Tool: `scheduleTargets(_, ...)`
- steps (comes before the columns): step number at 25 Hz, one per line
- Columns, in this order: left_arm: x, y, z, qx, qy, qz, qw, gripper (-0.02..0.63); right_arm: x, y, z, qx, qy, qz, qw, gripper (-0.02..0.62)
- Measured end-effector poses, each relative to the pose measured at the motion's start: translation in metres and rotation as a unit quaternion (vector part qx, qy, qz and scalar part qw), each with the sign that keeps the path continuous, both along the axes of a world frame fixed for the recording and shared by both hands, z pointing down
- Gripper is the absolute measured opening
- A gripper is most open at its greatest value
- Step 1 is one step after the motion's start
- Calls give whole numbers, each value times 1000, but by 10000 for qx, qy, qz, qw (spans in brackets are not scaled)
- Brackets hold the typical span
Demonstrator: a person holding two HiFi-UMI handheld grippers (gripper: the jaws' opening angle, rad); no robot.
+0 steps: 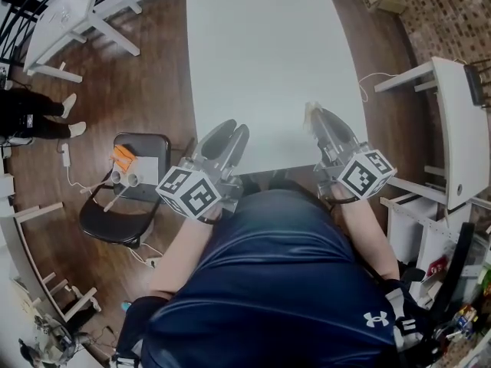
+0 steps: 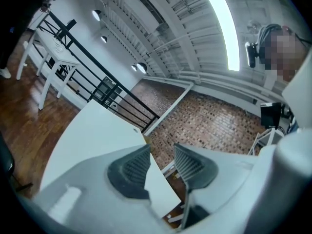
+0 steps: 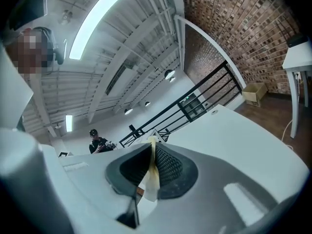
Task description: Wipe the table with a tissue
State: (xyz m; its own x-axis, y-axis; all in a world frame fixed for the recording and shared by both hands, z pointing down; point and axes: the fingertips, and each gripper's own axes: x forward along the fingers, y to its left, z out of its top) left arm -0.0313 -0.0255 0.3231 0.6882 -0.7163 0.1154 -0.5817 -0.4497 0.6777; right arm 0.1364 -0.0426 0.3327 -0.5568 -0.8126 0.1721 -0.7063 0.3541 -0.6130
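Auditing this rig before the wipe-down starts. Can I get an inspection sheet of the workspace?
Surface: white table, bare.
Job's things: tissue, pinched in the right gripper.
Clutter: black chair beside the table, orange item on it.
Grippers: left gripper tongs apart, empty; right gripper tongs shut on the tissue; both over the near table edge.
Cables: white cable on floor left of chair; another right of table.
Surroundings: wooden floor, white side table, person standing far left.

Bright ceiling strip lights; sharp frames with strong fisheye bending at edges
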Motion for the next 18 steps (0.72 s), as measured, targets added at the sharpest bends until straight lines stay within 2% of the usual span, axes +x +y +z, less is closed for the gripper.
scheduleTargets(7,-6,7,4,-105,-51,-123,9999,152,-4,2,-4,112,166,-96,9998,28)
scheduleTargets(18,-12,9,2,-98,-117,-218,9996,152,-15,0,-9,189,74,-248,9995,29)
